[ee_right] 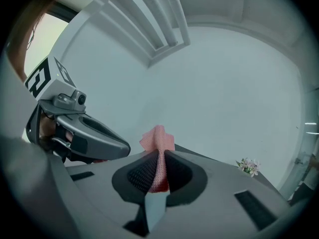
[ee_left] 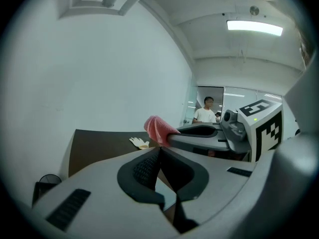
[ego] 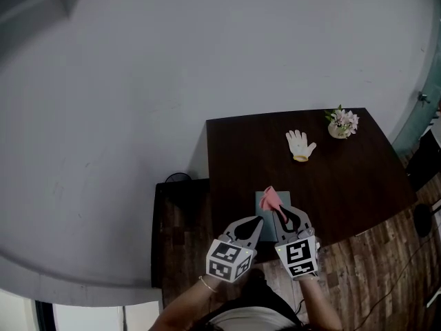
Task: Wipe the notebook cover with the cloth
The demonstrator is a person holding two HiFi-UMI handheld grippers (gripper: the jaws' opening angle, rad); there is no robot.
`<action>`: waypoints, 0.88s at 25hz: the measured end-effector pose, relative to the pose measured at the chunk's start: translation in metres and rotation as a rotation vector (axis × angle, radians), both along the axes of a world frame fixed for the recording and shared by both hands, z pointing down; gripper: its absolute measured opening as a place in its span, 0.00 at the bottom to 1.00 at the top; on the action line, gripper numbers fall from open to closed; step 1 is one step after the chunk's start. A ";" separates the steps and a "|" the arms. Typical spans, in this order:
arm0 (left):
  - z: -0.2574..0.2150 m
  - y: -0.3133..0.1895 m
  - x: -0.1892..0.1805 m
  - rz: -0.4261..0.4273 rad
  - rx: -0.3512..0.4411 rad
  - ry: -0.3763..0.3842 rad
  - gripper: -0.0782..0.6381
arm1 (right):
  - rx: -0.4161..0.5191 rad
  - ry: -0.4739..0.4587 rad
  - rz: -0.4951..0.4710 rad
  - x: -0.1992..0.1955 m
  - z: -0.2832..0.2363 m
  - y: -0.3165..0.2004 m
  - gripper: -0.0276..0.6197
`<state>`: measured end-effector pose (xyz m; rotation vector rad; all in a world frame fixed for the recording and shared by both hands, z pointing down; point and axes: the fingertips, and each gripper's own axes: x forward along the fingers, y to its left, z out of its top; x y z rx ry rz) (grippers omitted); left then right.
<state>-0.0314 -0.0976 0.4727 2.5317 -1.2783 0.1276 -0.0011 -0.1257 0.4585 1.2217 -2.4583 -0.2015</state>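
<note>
Right tool (ego: pixel 281 216): clamped on the pink cloth (ego: pixel 271 198), which bunches out past its tips.
Left tool (ego: pixel 258 221): tips pressed together, nothing between them; just left of its partner.
Notebook (ego: pixel 261 204): flat on the dark surface (ego: pixel 344 185), under both tools' tips.
White glove (ego: pixel 300 145): well beyond the tools.

The cloth (ego: pixel 271 198) is salmon pink, the notebook (ego: pixel 262 209) a muted teal. The counter (ego: pixel 351 181) is dark brown. The glove (ego: pixel 300 145) is white with a yellow cuff, and the flowers (ego: pixel 343 121) are pale pink and white. The left tongs (ego: pixel 257 224) and right tongs (ego: pixel 281 215) are grey, with black pads (ee_right: pixel 144 173) and black-and-white square markers (ego: pixel 229 261).
</note>
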 end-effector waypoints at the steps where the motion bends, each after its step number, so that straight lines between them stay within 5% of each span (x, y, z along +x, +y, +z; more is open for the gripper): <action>1: 0.005 -0.004 0.001 -0.001 -0.008 -0.004 0.13 | -0.004 0.010 -0.011 -0.001 0.004 -0.006 0.10; 22: 0.111 -0.060 0.011 -0.028 -0.204 -0.066 0.13 | -0.132 0.261 -0.235 -0.018 0.120 -0.099 0.10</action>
